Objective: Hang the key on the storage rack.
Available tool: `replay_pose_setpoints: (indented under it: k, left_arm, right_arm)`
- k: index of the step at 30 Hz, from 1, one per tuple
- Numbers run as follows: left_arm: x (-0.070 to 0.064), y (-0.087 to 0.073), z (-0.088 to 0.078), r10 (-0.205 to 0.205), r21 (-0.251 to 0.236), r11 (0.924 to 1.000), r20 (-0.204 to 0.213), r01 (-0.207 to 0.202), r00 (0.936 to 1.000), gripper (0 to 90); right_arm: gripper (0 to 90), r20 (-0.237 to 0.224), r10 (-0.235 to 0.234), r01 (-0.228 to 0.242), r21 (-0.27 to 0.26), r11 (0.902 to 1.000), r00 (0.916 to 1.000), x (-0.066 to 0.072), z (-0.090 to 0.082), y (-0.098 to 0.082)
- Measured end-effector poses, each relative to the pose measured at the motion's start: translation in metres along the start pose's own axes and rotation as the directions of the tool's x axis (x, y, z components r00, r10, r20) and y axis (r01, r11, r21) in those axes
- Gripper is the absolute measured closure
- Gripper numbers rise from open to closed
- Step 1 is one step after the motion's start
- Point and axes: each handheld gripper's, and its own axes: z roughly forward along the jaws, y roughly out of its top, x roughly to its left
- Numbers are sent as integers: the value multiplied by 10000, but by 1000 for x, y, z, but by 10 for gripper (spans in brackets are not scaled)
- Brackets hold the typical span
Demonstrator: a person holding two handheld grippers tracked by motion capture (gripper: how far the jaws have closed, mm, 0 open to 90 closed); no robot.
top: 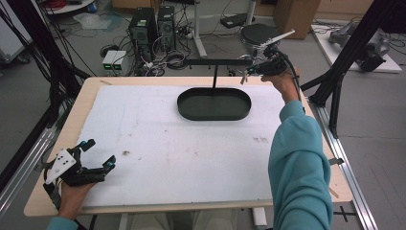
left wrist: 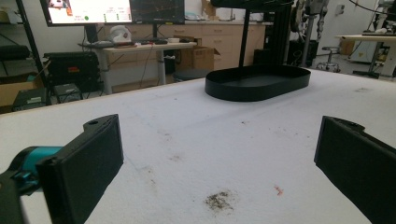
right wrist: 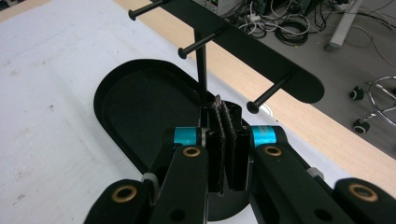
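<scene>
My left tool point(top: 98, 153) rests wide apart on the near corner of the white surface point(top: 158, 139), holding nothing. The black oval tray point(top: 214, 104) sits bare at the far middle, its stand's pegged bar point(right wrist: 243, 44) carrying nothing. My right tool point(right wrist: 227, 114), jaws pressed together and apparently holding nothing, hovers beside that bar, so the work looks barely begun (computer towers point(top: 153, 26) and cables crowd the floor beyond).

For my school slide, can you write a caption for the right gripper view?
Shut right gripper held above the black oval tray, near the rack's pegs.
</scene>
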Motion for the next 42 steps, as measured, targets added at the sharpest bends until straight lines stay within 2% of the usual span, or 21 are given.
replay_pose_setpoints:
  k: [1,8,9,20,23,39,42]
  left_arm:
    - [0,0,0,-2,-5,10000,-1,2,10000,17]
    - [0,0,0,11,0,10000,10,-11,10000,17]
    - [0,0,0,6,-7,10000,11,-6,10000,17]
    - [0,0,0,11,-20,10000,8,-11,10000,17]
    - [0,0,0,2,-21,10000,6,-2,10000,17]
    - [0,0,0,12,-4,10000,22,-12,10000,17]
    - [0,0,0,14,1,10000,17,-14,10000,17]
  right_arm:
    - [888,36,121,-121,93,9999,9999,0,0,0]
    - [887,163,69,-72,196,9998,9998,-4,4,-2]
    - [887,160,184,-187,198,9996,9997,-4,4,-2]
    - [887,402,117,-123,155,9998,9991,-4,8,-2]
    - [887,451,245,-250,117,9996,9987,-4,8,-1]
    - [887,726,317,-324,75,9994,9969,-9,14,-3]
    - [886,768,225,-230,48,9997,9968,-10,14,-3]
